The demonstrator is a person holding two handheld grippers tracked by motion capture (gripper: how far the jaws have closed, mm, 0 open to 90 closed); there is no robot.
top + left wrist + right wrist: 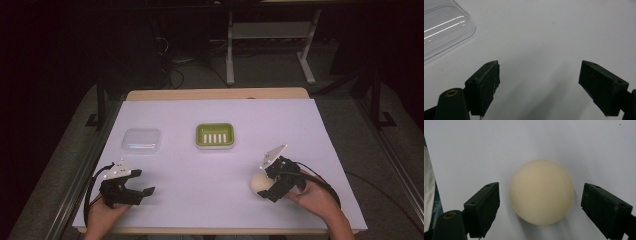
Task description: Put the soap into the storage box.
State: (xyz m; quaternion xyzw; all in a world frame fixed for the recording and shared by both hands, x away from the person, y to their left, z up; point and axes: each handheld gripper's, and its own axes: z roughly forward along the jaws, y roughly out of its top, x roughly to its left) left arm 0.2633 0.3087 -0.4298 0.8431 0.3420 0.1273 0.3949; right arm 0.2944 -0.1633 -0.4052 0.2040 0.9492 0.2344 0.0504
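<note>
Cream round soap (pixel 542 192) flat on white worktop (pixel 215 170), near right. Green soap dish (pixel 215 135) upright at centre. Clear lid (pixel 141 141) left of dish, apart.

L hand (pixel 102 212) comes in at bottom-left of the high view, holding the left gripper (pixel 142 192) low over the table, jaws spread wide w/ nothing between them (clear in the left gripper view (pixel 539 87)). R hand (pixel 312 197) enters bottom-right, wrist angled inward, holding the right gripper (pixel 265 192); jaws also apart, not closed on anything, seen in the right gripper view (pixel 540 210). Hands well apart.
</note>
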